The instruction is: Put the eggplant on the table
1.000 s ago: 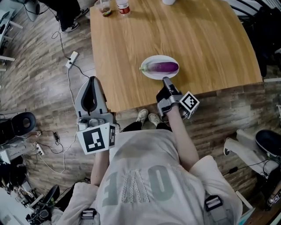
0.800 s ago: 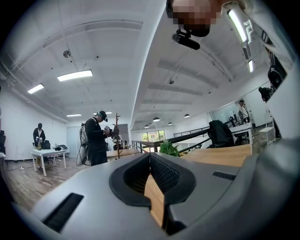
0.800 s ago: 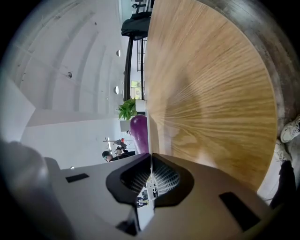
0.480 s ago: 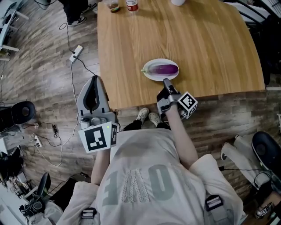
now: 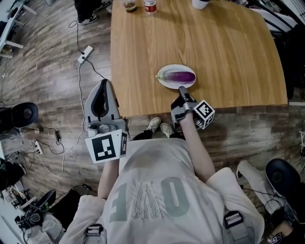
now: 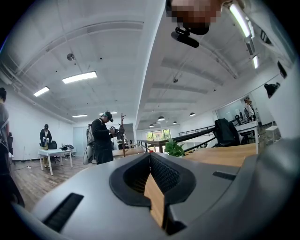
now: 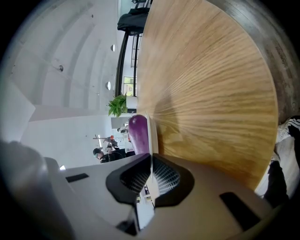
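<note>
A purple eggplant (image 5: 180,76) lies on a white plate (image 5: 167,83) near the front edge of the wooden table (image 5: 214,47). My right gripper (image 5: 180,88) is rolled on its side and reaches the plate's near rim, shut on that rim. In the right gripper view the eggplant (image 7: 137,133) and the plate's rim (image 7: 149,136) stand edge-on just beyond the right gripper (image 7: 151,157), and the rim runs in between the jaws. My left gripper (image 5: 103,82) is shut on nothing, off the table's left corner over the floor. In its own view the left gripper (image 6: 150,157) shows only the room.
At the table's far edge stand a small cup (image 5: 129,5), a bottle (image 5: 149,5) and a white mug (image 5: 200,4). A power strip (image 5: 86,51) with cables lies on the floor at the left. A chair base (image 5: 19,114) is at the far left. A person (image 6: 103,138) stands beyond.
The right gripper and the plate have sunk slightly towards the tabletop, still joined at the rim. The head view has drifted. The left gripper has stayed put.
</note>
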A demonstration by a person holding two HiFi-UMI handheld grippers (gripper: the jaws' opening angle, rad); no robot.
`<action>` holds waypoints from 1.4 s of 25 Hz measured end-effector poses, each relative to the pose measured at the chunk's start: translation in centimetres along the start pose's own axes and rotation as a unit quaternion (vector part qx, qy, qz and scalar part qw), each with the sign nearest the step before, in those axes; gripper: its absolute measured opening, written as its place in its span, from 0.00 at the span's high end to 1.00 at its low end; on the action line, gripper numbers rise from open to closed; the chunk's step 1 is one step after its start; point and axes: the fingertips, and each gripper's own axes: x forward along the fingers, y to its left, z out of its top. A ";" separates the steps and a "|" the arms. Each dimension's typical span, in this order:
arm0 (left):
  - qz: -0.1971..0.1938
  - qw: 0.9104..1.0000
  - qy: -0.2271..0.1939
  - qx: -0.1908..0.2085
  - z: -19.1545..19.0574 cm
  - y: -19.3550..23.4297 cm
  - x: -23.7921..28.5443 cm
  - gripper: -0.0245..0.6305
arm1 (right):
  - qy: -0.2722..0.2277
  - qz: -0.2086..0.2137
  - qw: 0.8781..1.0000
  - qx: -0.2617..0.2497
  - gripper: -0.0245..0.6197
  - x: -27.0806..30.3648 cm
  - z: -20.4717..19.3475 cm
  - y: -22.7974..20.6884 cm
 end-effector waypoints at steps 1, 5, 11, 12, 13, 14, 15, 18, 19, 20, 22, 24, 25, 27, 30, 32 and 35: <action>0.002 1.000 -0.001 0.000 0.0 0.1 -0.1 0.95 | 0.001 -0.007 1.000 -0.003 0.92 0.0 0.0 -0.1; 0.007 1.000 -0.002 0.001 0.2 0.1 -0.3 0.95 | -0.003 -0.031 0.999 -0.014 0.92 -0.2 0.2 -0.4; 0.006 1.000 -0.004 0.000 0.4 -0.2 -0.4 0.95 | 0.000 -0.032 0.999 -0.012 0.92 -0.3 0.1 -0.6; 0.006 1.000 -0.006 0.000 0.6 -0.1 -0.5 0.95 | 0.000 -0.030 0.999 -0.012 0.91 -0.3 0.0 -0.5; 0.006 1.000 -0.007 0.000 0.7 0.0 -0.5 0.95 | 0.001 -0.027 1.000 -0.011 0.91 -0.3 -0.1 -0.5; 0.007 1.000 -0.009 0.000 0.8 0.1 -0.6 0.95 | 0.002 -0.025 1.000 -0.011 0.89 -0.3 -0.2 -0.4; 0.007 1.000 -0.010 -0.001 0.8 0.2 -0.6 0.95 | 0.004 -0.023 1.000 -0.012 0.84 -0.2 -0.3 -0.2; 0.009 1.000 -0.014 -0.006 1.0 0.4 -0.6 0.95 | 0.011 -0.032 0.999 -0.015 0.77 -0.2 -0.7 0.1; 0.009 1.000 -0.017 -0.007 1.1 0.4 -0.7 0.95 | 0.009 -0.041 0.999 -0.017 0.76 -0.4 -0.7 0.0; 0.008 1.000 -0.020 -0.009 1.3 0.4 -0.7 0.95 | 0.006 -0.052 0.998 -0.019 0.76 -0.7 -0.8 -0.2; 0.006 0.999 -0.030 -0.011 1.9 0.4 -0.8 0.95 | 0.000 -0.074 0.997 -0.018 0.76 -1.4 -0.9 -0.5; 0.004 0.999 -0.039 -0.012 2.2 0.3 -0.8 0.95 | -0.008 -0.093 0.996 -0.012 0.75 -2.2 -0.9 -0.8; 0.003 0.999 -0.041 -0.013 2.3 0.3 -0.8 0.95 | -0.013 -0.102 0.995 -0.008 0.75 -2.6 -0.8 -0.9; 0.003 0.999 -0.041 -0.014 2.3 0.3 -0.9 0.95 | -0.028 -0.120 0.992 -0.007 0.75 -3.7 -0.2 -0.9; 0.006 0.999 -0.045 -0.017 2.5 0.4 -1.0 0.95 | -0.067 -0.155 0.983 -0.067 0.75 -5.5 1.9 0.9; 0.009 0.999 -0.049 -0.018 2.7 0.6 -1.1 0.95 | -0.101 -0.163 0.968 -0.159 0.76 -6.7 3.5 3.9; 0.010 0.998 -0.051 -0.021 2.7 1.0 -1.2 0.95 | -0.164 -0.137 0.928 -0.305 0.76 -8.2 5.2 10.4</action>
